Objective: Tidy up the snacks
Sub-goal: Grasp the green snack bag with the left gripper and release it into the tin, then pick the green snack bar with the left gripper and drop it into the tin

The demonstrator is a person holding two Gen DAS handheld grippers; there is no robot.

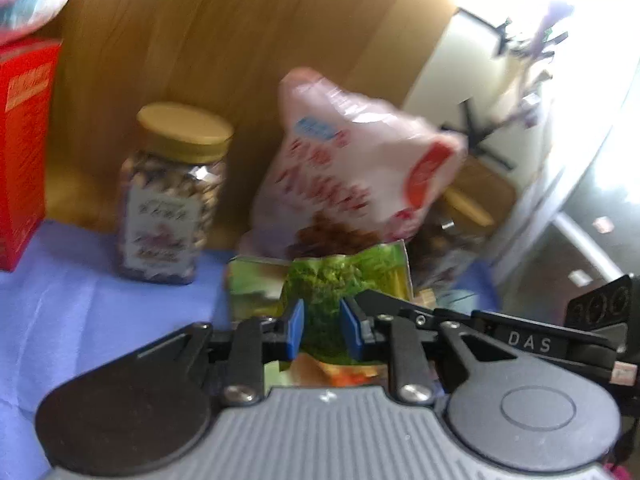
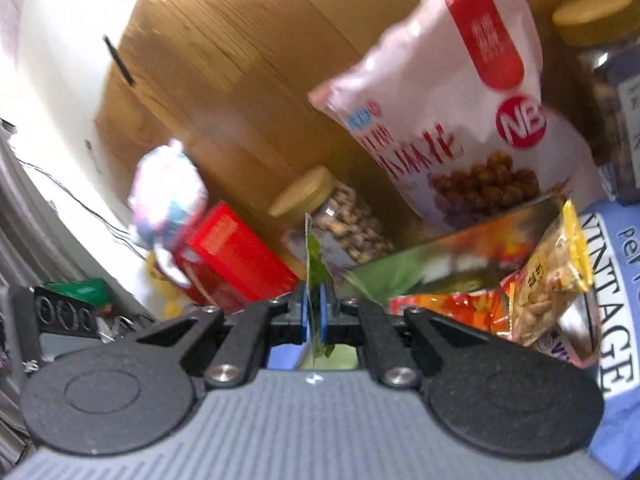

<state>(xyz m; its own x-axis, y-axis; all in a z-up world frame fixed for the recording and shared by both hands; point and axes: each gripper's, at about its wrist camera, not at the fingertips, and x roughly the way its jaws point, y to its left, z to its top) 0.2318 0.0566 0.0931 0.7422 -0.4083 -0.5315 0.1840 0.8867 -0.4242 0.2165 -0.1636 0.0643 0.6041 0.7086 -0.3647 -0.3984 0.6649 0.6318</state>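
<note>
Against the wooden panel (image 1: 224, 40), on the blue cloth (image 1: 80, 300), a pink snack bag (image 1: 352, 168) leans beside a nut jar (image 1: 172, 196) and a red box (image 1: 24, 152). My left gripper (image 1: 322, 330) pinches the green packet (image 1: 332, 280) between part-closed pads. My right gripper (image 2: 315, 312), jaws nearly together, clamps its thin edge (image 2: 316, 264).

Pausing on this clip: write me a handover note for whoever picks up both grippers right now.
Left gripper: jaws pinch the green snack bag.
Right gripper: jaws shut on the same bag's thin edge.
Behind it: pink bag leaning on the wood panel, nut jar upright, red box at the left.
Loose packets lie at the right; these and the green bag remain unplaced.
</note>
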